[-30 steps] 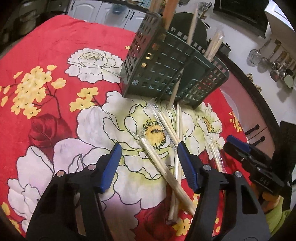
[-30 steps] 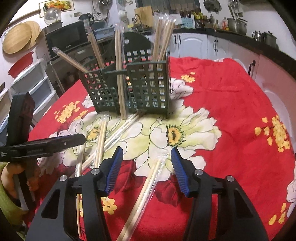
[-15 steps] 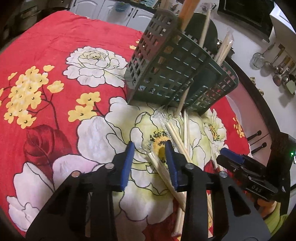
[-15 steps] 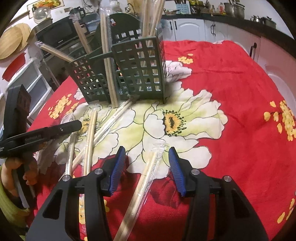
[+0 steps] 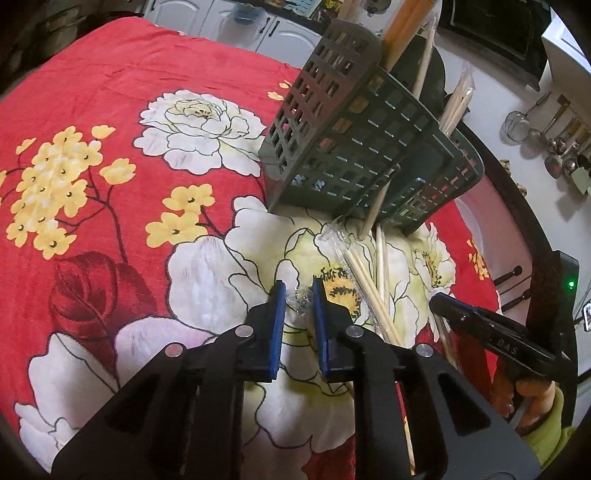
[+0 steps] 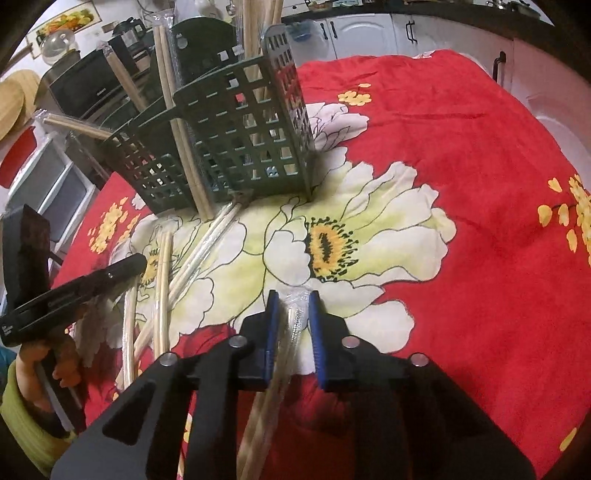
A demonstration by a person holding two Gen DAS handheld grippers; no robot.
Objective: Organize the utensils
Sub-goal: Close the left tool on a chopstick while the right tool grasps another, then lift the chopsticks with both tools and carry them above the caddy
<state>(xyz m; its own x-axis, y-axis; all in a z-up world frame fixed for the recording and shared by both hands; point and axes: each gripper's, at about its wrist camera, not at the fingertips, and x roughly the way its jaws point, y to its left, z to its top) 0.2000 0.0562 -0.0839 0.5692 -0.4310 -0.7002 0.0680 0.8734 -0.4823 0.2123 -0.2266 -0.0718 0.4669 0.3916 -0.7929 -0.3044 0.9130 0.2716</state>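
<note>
A dark green lattice utensil basket (image 5: 354, 147) stands on the red flowered cloth and holds several wrapped chopstick pairs; it also shows in the right wrist view (image 6: 236, 136). More wrapped pairs (image 5: 369, 277) lie loose in front of it. My left gripper (image 5: 299, 295) has closed narrowly around the crinkled plastic end of one wrapped pair (image 5: 301, 297). My right gripper (image 6: 291, 302) has closed narrowly around another wrapped pair (image 6: 291, 325) that runs back between its fingers. Each gripper shows in the other's view, the right one (image 5: 491, 332) and the left one (image 6: 85, 288).
The red flowered cloth (image 5: 110, 110) covers a round table. White cabinets (image 6: 369, 29) stand behind it. Hanging ladles (image 5: 554, 140) are on the wall at right. Loose chopstick pairs (image 6: 162, 266) lie between the two grippers.
Both grippers moved forward and down and closed from wide open to a narrow gap, each around a wrapped chopstick pair on the cloth.
</note>
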